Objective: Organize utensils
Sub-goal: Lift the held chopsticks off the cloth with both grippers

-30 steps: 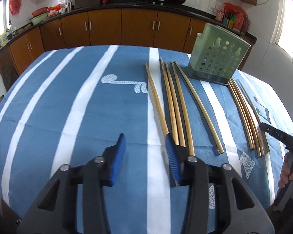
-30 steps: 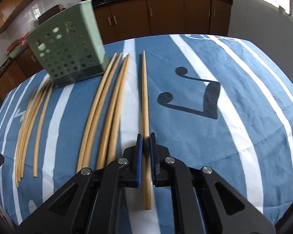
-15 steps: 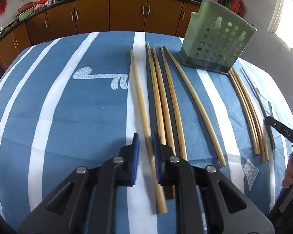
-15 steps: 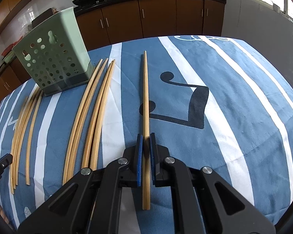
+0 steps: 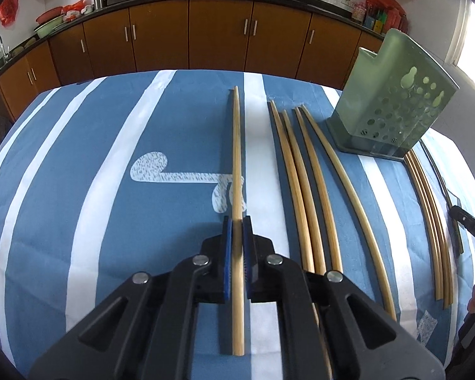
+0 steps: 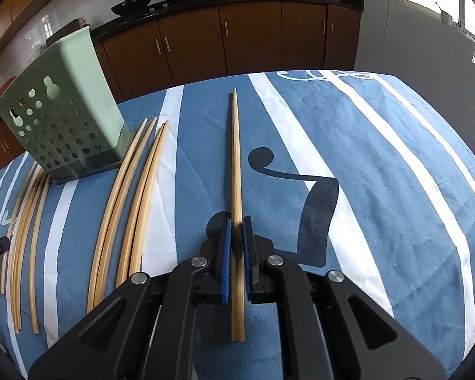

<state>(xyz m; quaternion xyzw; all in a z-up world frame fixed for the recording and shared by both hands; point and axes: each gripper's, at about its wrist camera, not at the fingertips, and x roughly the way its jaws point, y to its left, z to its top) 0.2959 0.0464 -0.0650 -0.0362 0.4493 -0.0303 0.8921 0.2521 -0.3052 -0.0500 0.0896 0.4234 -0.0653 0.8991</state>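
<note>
My left gripper (image 5: 236, 221) is shut on a long bamboo chopstick (image 5: 236, 158) and holds it above the blue striped tablecloth (image 5: 95, 190). My right gripper (image 6: 236, 221) is shut on another bamboo chopstick (image 6: 236, 158), also lifted off the cloth. A green perforated utensil holder (image 5: 392, 110) stands at the back right in the left wrist view and at the left in the right wrist view (image 6: 63, 120). Several more chopsticks (image 5: 304, 183) lie on the cloth beside it; they also show in the right wrist view (image 6: 126, 205).
A second bundle of chopsticks (image 5: 430, 221) lies right of the holder, with the tip of the other gripper (image 5: 471, 231) near it. Brown kitchen cabinets (image 5: 218, 41) run behind the table. The table's far edge curves close behind the holder.
My left gripper moved onto the leftmost chopstick, shut on it and lifted it. My right gripper stayed shut on its chopstick and raised it higher off the cloth.
</note>
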